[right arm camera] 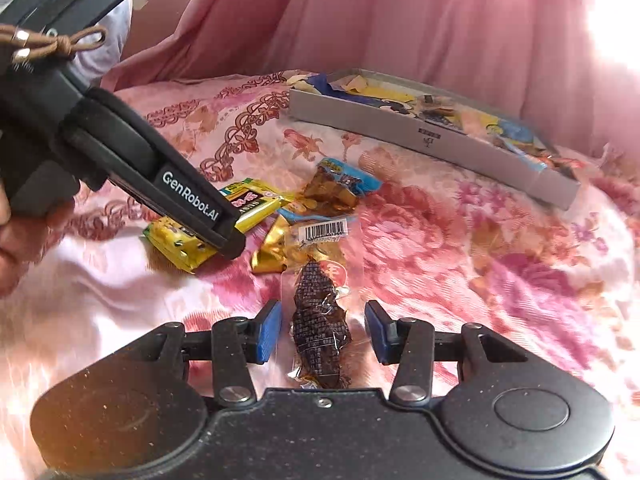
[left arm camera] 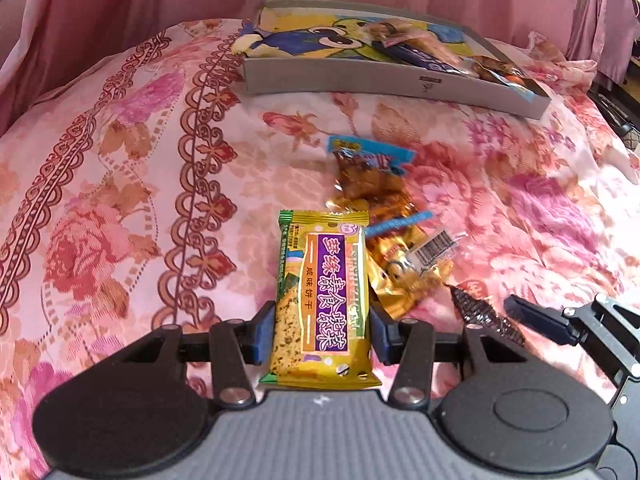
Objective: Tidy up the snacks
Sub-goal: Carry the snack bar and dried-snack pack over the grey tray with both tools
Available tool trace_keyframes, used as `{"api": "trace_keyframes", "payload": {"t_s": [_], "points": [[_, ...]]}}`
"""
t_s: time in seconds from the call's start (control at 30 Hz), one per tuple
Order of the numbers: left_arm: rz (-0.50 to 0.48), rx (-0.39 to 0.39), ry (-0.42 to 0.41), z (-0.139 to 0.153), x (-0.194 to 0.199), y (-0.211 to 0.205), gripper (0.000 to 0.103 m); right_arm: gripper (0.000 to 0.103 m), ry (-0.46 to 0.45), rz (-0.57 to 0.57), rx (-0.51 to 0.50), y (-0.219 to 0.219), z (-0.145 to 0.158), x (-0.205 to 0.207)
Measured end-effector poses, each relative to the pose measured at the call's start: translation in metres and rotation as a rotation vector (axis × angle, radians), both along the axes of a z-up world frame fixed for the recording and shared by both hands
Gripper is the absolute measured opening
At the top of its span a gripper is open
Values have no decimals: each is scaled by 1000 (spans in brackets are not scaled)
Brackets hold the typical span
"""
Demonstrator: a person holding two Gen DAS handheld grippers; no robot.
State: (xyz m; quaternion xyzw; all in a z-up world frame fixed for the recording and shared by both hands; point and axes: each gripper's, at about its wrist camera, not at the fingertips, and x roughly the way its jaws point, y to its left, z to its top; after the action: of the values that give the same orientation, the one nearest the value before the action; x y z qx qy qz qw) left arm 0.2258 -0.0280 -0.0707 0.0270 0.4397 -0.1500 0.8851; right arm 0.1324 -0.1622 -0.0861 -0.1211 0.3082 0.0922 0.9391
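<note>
A yellow cracker packet [left arm camera: 320, 300] with a purple label sits lengthwise between the blue pads of my left gripper [left arm camera: 322, 320], which is shut on it, low over the floral bedspread. The right wrist view shows the same packet [right arm camera: 176, 242] under that gripper's finger [right arm camera: 224, 236]. My right gripper [right arm camera: 322, 320] is open, its pads either side of a dark brown snack packet [right arm camera: 320, 332] without touching it. That dark packet [left arm camera: 480, 312] lies on the bedspread. A shallow grey box [left arm camera: 360, 80] with a cartoon lining stands at the back and holds a few snacks.
A blue-topped packet of brown snack [left arm camera: 368, 168] and a gold wrapper with a barcode [left arm camera: 400, 264] lie just past the cracker packet. Pink curtains hang behind the grey box [right arm camera: 400, 128]. A person's hand [right arm camera: 12, 240] holds the left gripper at the left edge.
</note>
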Motion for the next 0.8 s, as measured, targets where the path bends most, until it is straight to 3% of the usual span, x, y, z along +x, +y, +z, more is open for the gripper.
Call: {"api": "trace_keyframes", "payload": {"t_s": [0.4,0.8], "points": [[-21,-11,-39,21,-27,-21,52,47,-106,-12,-228,-9,7,-28],[27,-72,-94,49,-31,-24,52,47,-240,-57,-301,-23,28,-42]]}}
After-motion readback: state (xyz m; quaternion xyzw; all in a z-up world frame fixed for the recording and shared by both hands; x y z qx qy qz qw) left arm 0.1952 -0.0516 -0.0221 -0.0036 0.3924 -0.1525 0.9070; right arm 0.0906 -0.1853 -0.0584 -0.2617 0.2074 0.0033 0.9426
